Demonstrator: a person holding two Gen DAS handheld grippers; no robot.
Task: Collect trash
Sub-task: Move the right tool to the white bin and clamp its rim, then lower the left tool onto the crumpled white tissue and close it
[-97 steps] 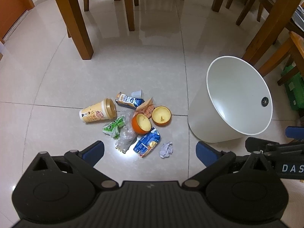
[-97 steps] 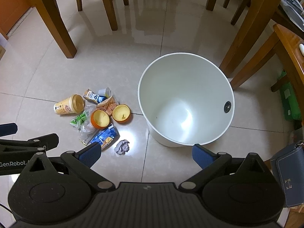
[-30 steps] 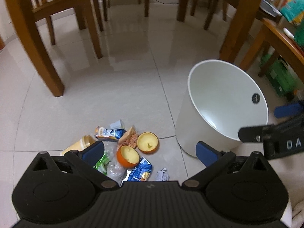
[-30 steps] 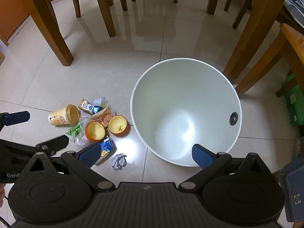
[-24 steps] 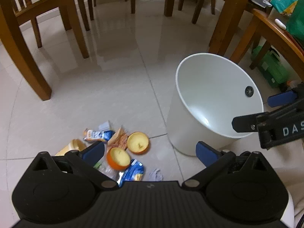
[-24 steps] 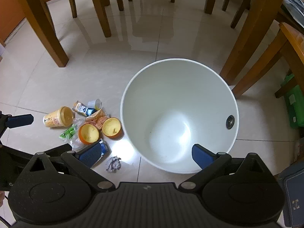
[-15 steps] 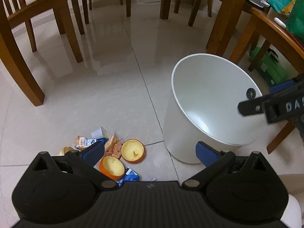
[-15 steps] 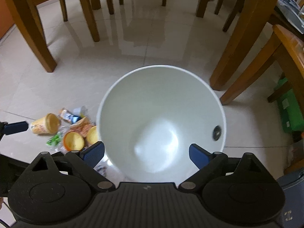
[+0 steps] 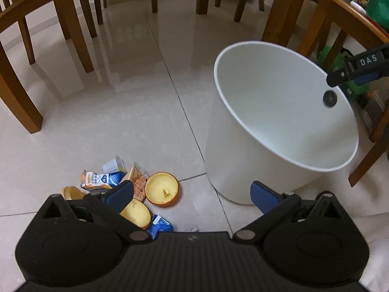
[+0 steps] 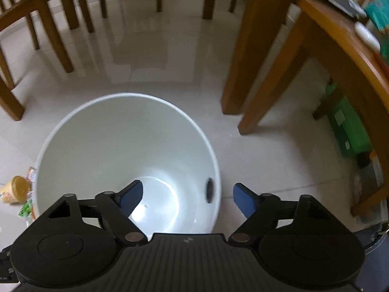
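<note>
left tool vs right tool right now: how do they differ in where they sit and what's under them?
The left tool hangs over the floor trash, near an orange peel half beside the white bin; the right tool straddles the bin's right rim, one finger over its interior, one outside. The left one faces the bin's outer wall; the right one looks down into it. Both are open and hold nothing.

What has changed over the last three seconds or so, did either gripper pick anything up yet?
No. The right gripper has moved forward over the white bin and now straddles its near-right rim, jaws open and empty. The left gripper has swung toward the bin too, also open and empty. The trash pile, including the orange halves and paper cup, lies on the floor as before.
</note>
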